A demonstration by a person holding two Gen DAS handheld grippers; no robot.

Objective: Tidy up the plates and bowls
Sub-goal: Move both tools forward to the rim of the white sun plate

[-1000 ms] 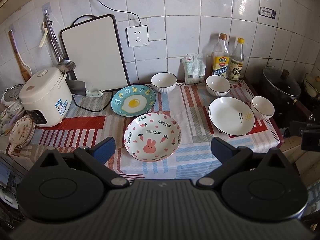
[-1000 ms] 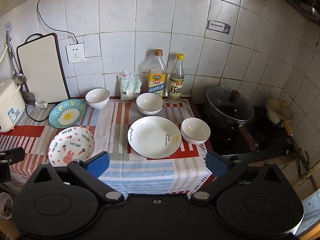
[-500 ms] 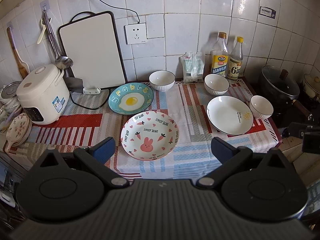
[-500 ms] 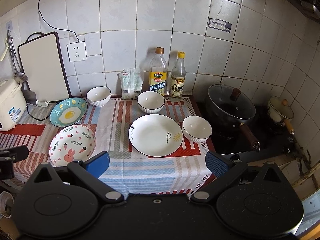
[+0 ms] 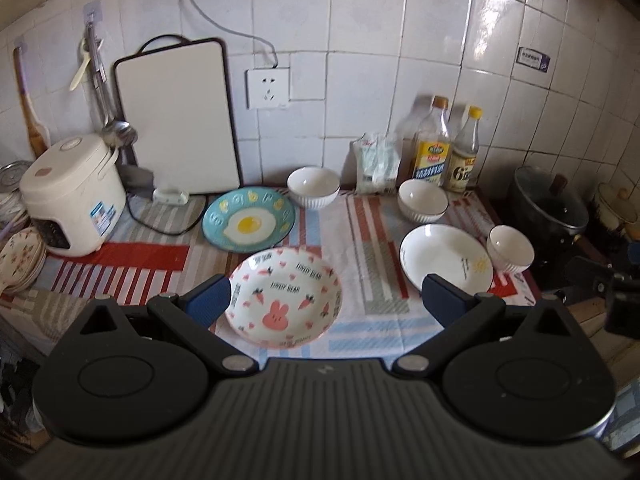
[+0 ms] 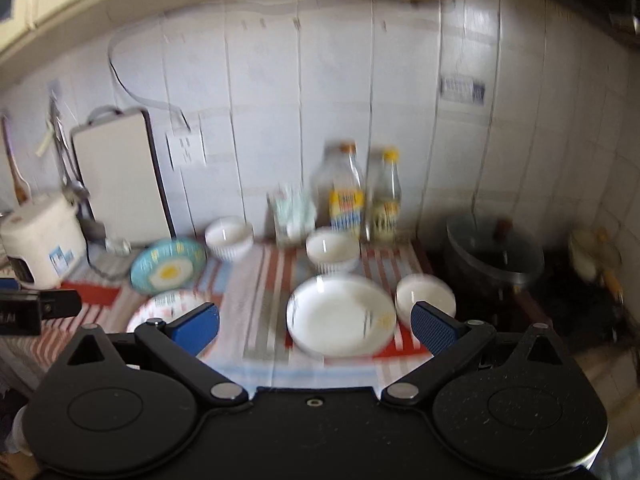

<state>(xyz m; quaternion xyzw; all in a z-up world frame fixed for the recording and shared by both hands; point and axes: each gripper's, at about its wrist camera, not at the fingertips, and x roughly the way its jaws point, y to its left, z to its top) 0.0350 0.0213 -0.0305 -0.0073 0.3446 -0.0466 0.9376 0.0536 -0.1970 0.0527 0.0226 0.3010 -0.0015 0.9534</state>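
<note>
In the left wrist view, the left gripper [image 5: 324,298] is seen at the bottom of the frame with its jaws wide apart and nothing held between them. Between and just beyond the blue fingertips [image 5: 208,300], at lower centre, the pink rabbit plate [image 5: 283,297] is laid on the striped cloth covering the desk [image 5: 372,240]. Just above it, touching or nearly touching its far rim, the blue egg plate [image 5: 249,224] is found. A white bowl [image 5: 313,187] is placed at centre, beside the egg plate's upper right edge. A second white bowl [image 5: 423,201] is set right of centre, in front of two bottles [image 5: 431,148]. Below it, the white sun plate [image 5: 446,260] is seen, with a third white bowl [image 5: 511,249] just beside its right edge. A rice cooker [image 5: 70,194] stands at the left, a cutting board [image 5: 178,120] leans against the tiled wall in the upper left, and a lidded pot [image 5: 550,204] sits at the right.

The right wrist view is heavily blurred. The right gripper [image 6: 316,326] is shown at the bottom with its jaws likewise spread apart and empty. The white sun plate [image 6: 342,314] lies between the fingertips, at centre, and the third white bowl [image 6: 426,294] is partly covered by the right fingertip. The pink rabbit plate [image 6: 168,308] is partly hidden behind the left fingertip, at lower left.
</note>
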